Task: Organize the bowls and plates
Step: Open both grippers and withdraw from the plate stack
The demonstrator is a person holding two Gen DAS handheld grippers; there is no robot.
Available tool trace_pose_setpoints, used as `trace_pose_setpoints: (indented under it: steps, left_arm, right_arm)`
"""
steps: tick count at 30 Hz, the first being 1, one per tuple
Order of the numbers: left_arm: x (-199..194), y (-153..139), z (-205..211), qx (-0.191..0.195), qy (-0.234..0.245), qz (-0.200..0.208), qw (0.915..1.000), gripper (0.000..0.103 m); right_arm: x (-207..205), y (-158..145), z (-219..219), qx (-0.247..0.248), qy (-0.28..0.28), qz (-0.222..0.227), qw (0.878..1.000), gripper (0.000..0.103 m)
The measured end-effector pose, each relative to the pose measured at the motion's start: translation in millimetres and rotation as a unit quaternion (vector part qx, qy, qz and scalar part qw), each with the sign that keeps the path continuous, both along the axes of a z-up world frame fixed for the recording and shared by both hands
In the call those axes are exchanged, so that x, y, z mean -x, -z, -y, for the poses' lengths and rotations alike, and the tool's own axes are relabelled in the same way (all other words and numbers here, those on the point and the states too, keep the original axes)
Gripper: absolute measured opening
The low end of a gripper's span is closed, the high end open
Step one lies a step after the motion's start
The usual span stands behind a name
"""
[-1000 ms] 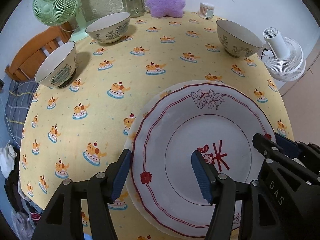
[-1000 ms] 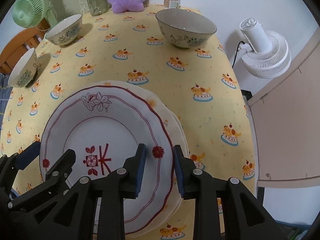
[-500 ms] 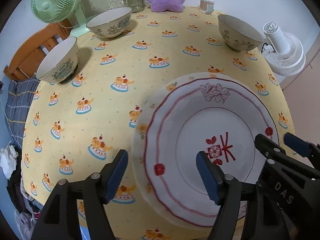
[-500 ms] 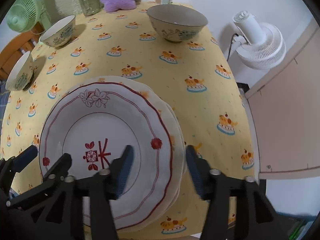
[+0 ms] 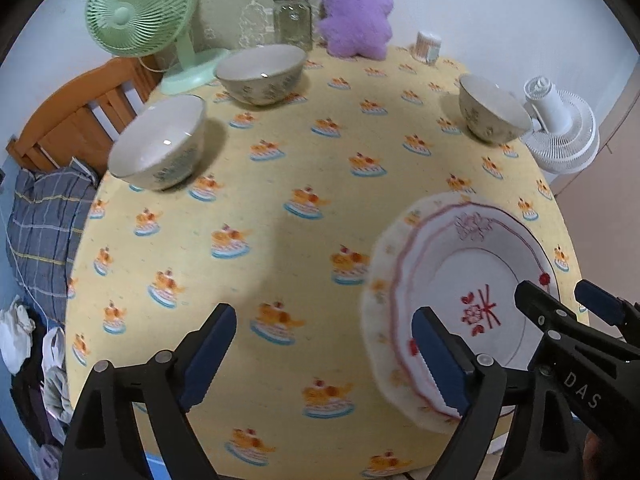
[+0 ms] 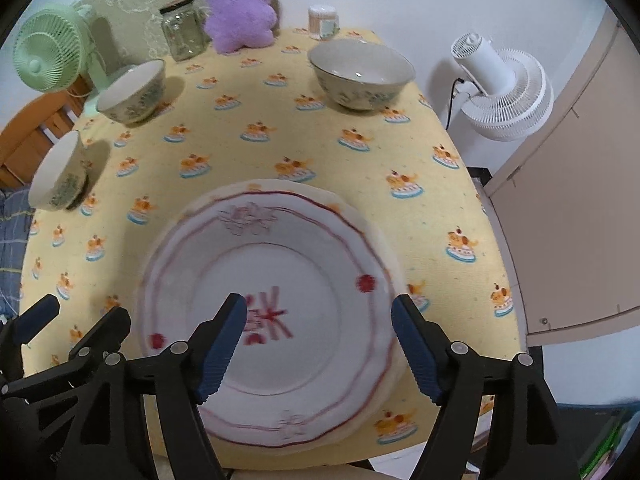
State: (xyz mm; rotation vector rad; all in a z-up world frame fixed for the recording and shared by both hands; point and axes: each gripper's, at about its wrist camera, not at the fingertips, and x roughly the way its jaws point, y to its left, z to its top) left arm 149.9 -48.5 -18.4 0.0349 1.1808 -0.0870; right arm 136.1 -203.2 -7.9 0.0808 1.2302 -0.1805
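A: Left gripper (image 5: 324, 350) first: jaws spreading wide and still opening, nothing but tablecloth (image 5: 280, 184) between them. Its right finger overlaps the plate's rim without pinching it.

B: And the right gripper (image 6: 318, 344)? Also opening, pads apart. The right side of the plate stack (image 6: 272, 312) shows between them, but neither pad presses on it.

A: Where's the stack from the left camera?

B: Down at four o'clock (image 5: 460, 300), lying flat on the table. It's round, so no long axis; the flower motif sits at twelve on the rim and the red mark stands upright in the centre.

A: Further out, the bowls?

B: All upright, mouths up: one (image 5: 158, 144) at ten o'clock, one (image 5: 260, 72) at eleven, one (image 5: 492, 108) at two.

A: Beyond them?

B: A green fan (image 5: 140, 8), glass jar (image 5: 292, 20), purple plush (image 5: 356, 12) along the wall.
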Motion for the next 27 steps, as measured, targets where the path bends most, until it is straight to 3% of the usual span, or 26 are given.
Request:
trace_pose_setpoints:
  steps: [6, 22, 27]
  left_arm:
    - [-2.5, -10.1, -46.0, 0.005, -0.002, 0.015, 0.9999, 0.096]
    - [-14.2, -30.7, -155.1, 0.010, -0.001, 0.063, 0.9980, 0.096]
    - [-26.0, -36.1, -177.3, 0.012, -0.009, 0.066, 0.9977, 0.094]
  right_arm:
    - [-3.0, -13.2, -39.8, -0.001, -0.001, 0.018, 1.000, 0.081]
    - [-12.9, -27.6, -148.9, -0.017, 0.005, 0.059, 0.998, 0.085]
    - [-28.7, -31.8, -170.1, -0.023, 0.012, 0.050, 0.998, 0.085]
